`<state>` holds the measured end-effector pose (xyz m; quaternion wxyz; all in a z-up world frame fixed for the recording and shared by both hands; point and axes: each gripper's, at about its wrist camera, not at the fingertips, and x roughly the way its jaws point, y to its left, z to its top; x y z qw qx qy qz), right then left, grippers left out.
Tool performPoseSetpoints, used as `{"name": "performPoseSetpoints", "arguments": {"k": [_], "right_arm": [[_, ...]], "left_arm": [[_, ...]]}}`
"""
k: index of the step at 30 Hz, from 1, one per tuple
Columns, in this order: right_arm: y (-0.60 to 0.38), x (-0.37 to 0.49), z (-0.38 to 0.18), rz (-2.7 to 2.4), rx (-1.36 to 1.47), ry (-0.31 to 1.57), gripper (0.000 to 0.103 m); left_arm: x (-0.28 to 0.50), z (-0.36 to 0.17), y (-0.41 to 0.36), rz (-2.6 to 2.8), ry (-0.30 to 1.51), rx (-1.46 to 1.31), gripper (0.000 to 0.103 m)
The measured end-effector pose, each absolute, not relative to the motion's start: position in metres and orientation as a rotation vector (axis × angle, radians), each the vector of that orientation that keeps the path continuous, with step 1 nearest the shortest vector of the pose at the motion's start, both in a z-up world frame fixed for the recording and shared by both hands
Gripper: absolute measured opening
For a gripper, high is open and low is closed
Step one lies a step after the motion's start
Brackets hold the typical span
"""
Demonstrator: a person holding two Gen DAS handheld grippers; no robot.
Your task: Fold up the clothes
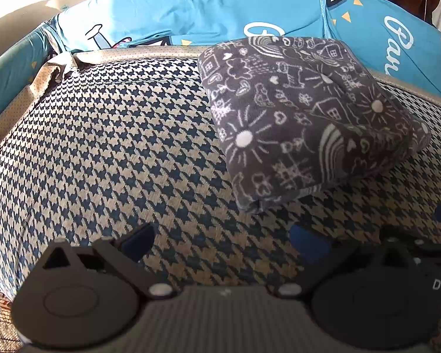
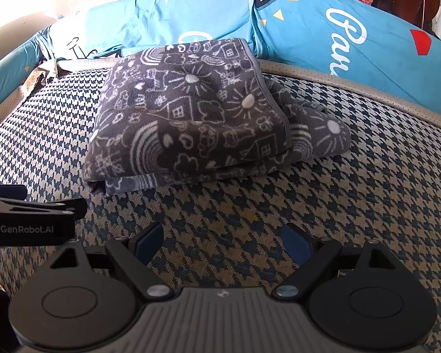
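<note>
- The folded grey fleece blanket (image 2: 191, 111) with white doodle print hides its inner layers; a rumpled end sticks out at its right side.
- Left gripper (image 1: 220, 241) and right gripper (image 2: 223, 244) both stand wide apart, empty, above the houndstooth cover (image 2: 367, 206), short of the blanket.
- Bare cover lies all round; blue bedding (image 2: 308, 38) borders the far edge.

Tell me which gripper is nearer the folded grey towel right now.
Roughly level, neither clearly nearer. The left gripper sits short of the folded grey towel's near corner, towel up-right of it. The right gripper faces its front edge, also apart. Both open, empty.
</note>
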<state>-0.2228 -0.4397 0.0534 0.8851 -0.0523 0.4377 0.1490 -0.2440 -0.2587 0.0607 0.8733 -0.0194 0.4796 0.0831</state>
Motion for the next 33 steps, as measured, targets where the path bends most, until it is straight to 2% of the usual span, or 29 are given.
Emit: {"name": "performPoseSetpoints", "arguments": {"k": [33], "right_arm": [[-0.4377,-0.2223,0.0508,0.309,-0.13,0.923,0.088]], "left_arm": [[-0.2444,0.0582,-0.2585,0.157,1.007,-0.04,0.103]]}}
